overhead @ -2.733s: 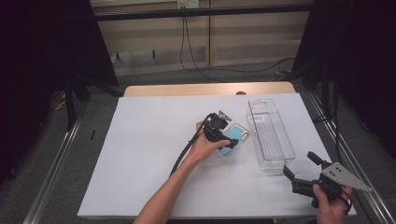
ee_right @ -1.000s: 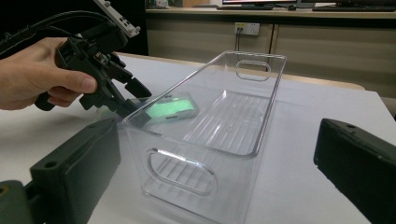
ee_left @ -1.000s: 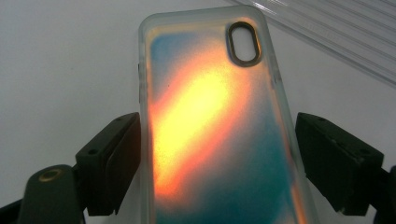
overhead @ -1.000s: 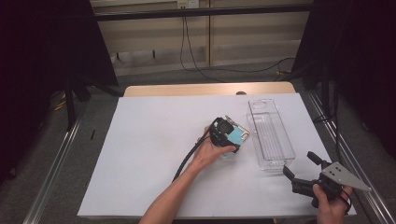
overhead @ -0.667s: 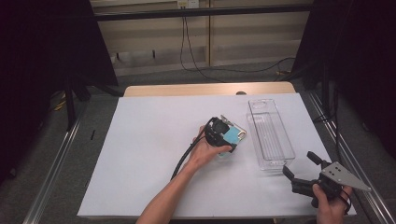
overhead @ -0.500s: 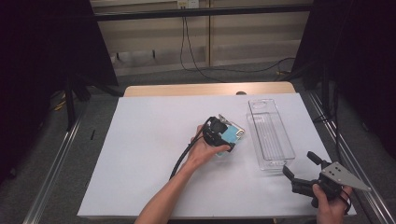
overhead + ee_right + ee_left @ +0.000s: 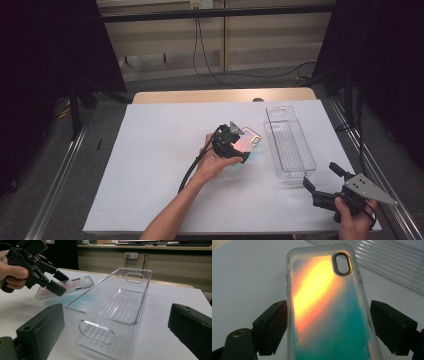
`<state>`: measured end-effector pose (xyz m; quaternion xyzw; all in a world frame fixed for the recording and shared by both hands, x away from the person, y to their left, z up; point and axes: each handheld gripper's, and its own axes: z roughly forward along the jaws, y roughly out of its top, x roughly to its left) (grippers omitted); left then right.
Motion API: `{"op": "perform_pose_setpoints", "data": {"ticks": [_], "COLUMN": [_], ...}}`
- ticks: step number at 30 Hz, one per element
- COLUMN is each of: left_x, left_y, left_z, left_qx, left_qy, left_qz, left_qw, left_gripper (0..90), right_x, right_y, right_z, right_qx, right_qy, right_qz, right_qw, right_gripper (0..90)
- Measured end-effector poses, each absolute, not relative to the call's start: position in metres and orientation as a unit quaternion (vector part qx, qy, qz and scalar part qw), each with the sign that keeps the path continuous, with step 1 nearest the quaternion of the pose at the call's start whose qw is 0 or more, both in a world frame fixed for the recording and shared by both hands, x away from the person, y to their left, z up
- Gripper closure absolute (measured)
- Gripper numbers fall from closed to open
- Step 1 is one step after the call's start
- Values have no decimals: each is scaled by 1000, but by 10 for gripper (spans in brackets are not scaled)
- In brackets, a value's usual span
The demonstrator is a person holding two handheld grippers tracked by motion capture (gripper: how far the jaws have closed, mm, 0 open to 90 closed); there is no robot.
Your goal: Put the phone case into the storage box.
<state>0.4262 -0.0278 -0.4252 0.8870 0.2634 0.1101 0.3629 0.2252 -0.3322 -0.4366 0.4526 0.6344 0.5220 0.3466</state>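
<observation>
A translucent phone case (image 7: 251,141) with an orange-to-teal sheen is near the middle of the white table sheet. My left gripper (image 7: 240,143) is shut on its long sides; in the left gripper view the case (image 7: 324,302) fills the space between the two jaws. The right gripper view shows the case (image 7: 75,283) tilted, one end raised, with the left gripper (image 7: 59,283) across it. My right gripper (image 7: 322,176) is open and holds nothing at the table's front right. It faces the near end of a clear plastic bin (image 7: 289,145).
The clear bin (image 7: 112,302) is long and has nothing in it, and it lies just right of the case. The white sheet (image 7: 165,150) covers the tabletop. Metal rails run along both sides of the table, and the left gripper's cable trails beside the forearm.
The left gripper has shifted slightly left and tilted the case, whose sheen went from teal to orange. The right gripper has stayed in place.
</observation>
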Motion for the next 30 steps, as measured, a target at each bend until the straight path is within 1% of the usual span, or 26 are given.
{"op": "perform_pose_setpoints", "data": {"ticks": [1, 2, 6, 14, 26, 30], "left_x": [426, 424, 420, 411, 393, 388], "left_y": [-28, -24, -17, 2, 30, 36], "left_z": [-425, -423, -418, -410, -398, -397], "left_qx": [887, 883, 880, 871, 869, 867], "left_qy": [263, 267, 267, 269, 259, 264], "left_qz": [110, 123, 130, 136, 145, 146], "left_qw": [363, 366, 371, 387, 396, 396], "left_gripper": [167, 168, 168, 167, 167, 167], "right_x": [225, 225, 225, 225, 223, 222], "right_y": [-332, -332, -332, -331, -332, -332], "right_z": [-437, -436, -437, -436, -435, -434], "right_qx": [452, 451, 453, 452, 457, 459], "right_qy": [634, 635, 634, 635, 626, 624], "right_qz": [522, 522, 522, 522, 528, 529], "right_qw": [346, 347, 347, 347, 346, 347], "right_gripper": [0, 0, 0, 0, 0, 0]}}
